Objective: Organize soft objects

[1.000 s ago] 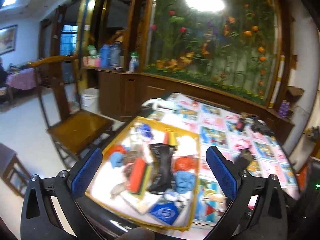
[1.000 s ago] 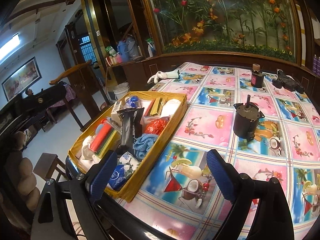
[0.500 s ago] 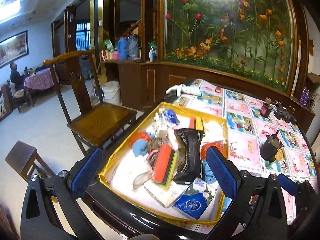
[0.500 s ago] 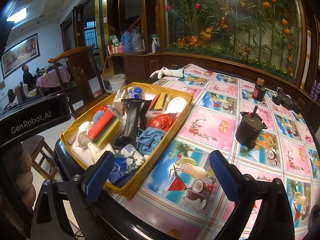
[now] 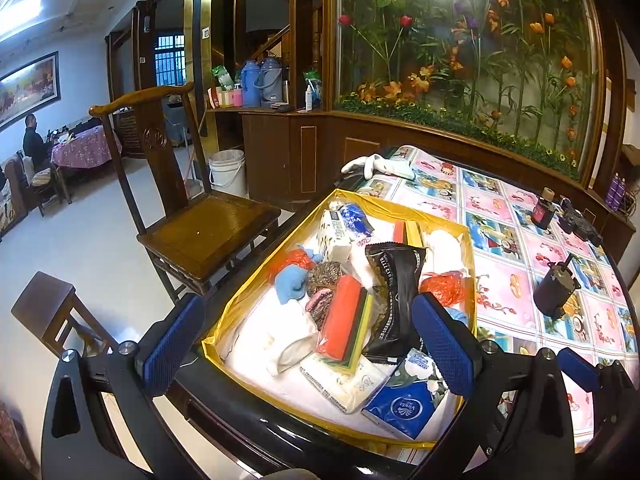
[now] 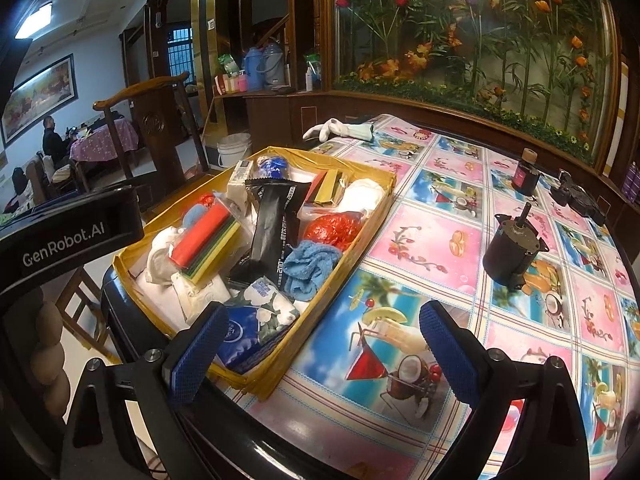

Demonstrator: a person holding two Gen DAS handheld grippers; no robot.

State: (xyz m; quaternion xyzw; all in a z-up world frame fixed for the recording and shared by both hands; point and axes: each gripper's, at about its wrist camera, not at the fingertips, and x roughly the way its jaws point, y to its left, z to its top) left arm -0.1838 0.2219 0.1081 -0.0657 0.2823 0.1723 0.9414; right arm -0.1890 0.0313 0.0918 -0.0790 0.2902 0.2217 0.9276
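A yellow-lined shallow box (image 5: 470, 248) (image 6: 360, 224) sits at the table's near left corner, full of soft things: a red and green sponge stack (image 5: 346, 320) (image 6: 204, 238), a black pouch (image 5: 398, 280) (image 6: 278, 216), a blue cloth (image 6: 312, 266), a red crumpled bag (image 6: 334, 230) and a blue tissue pack (image 5: 404, 404) (image 6: 244, 332). My left gripper (image 5: 308, 340) hovers open over the box's near end, holding nothing. My right gripper (image 6: 320, 354) stands open above the box's near right corner and the tablecloth, also holding nothing.
On the patterned tablecloth (image 6: 460, 240) stand a dark motor (image 6: 512, 248), a small bottle (image 6: 526, 174) and a black gadget (image 6: 576, 198). White gloves (image 6: 340, 130) lie at the far edge. A wooden chair (image 5: 200, 224) and stool (image 5: 52, 308) stand left of the table.
Both grippers have shifted and tilted down, bringing the box nearer in view. The right view has rolled level and its jaws stand slightly wider. Nothing was picked up.
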